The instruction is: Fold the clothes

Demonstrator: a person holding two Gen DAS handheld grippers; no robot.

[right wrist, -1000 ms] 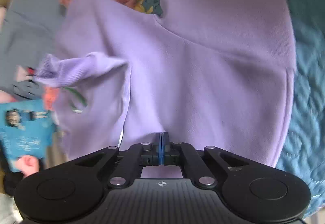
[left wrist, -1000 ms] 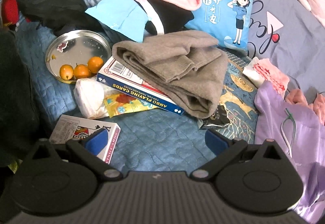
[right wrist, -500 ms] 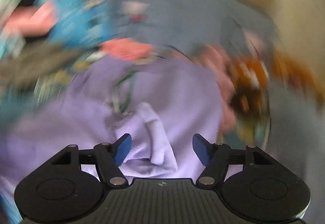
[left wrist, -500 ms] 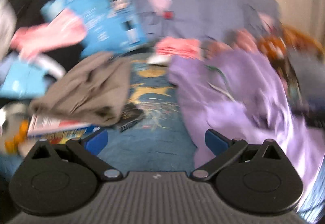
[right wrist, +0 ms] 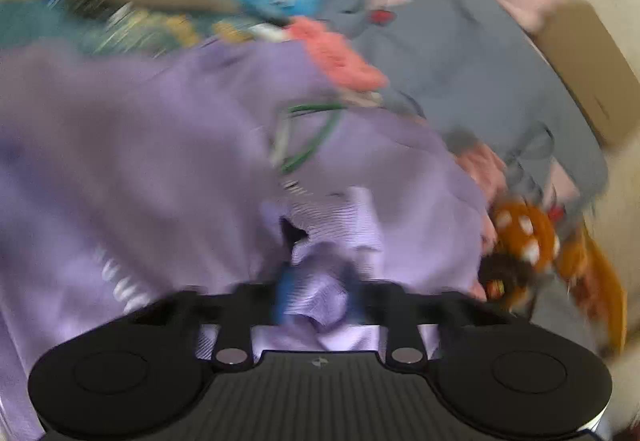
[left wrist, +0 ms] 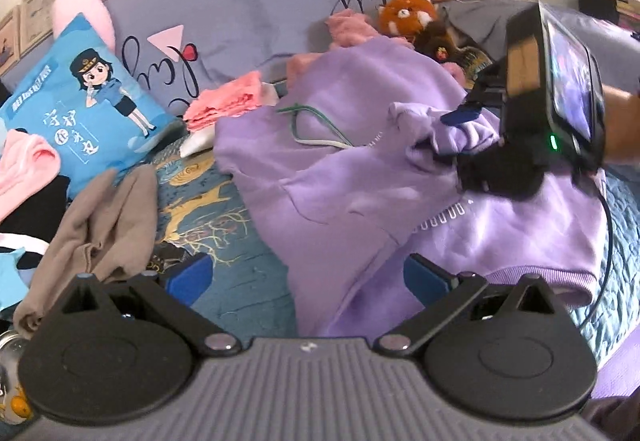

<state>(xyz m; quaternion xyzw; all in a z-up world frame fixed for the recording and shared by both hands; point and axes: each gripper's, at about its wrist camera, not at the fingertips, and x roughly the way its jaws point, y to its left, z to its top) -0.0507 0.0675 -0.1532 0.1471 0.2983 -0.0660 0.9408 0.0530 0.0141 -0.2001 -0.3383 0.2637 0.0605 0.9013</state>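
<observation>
Right tool (right wrist: 318, 305) now pinching hoodie cuff (right wrist: 340, 225)

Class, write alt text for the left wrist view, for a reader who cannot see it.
A purple sweatshirt lies spread on a cluttered bed, its ribbed cuff between the closing jaws of the right gripper. The left gripper hovers open in the foreground, with a brown garment at left.

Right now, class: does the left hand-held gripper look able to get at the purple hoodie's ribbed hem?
Probably yes. The left hand-held gripper is open, and the hoodie's hem lies just beyond its right finger with nothing between them.
</observation>
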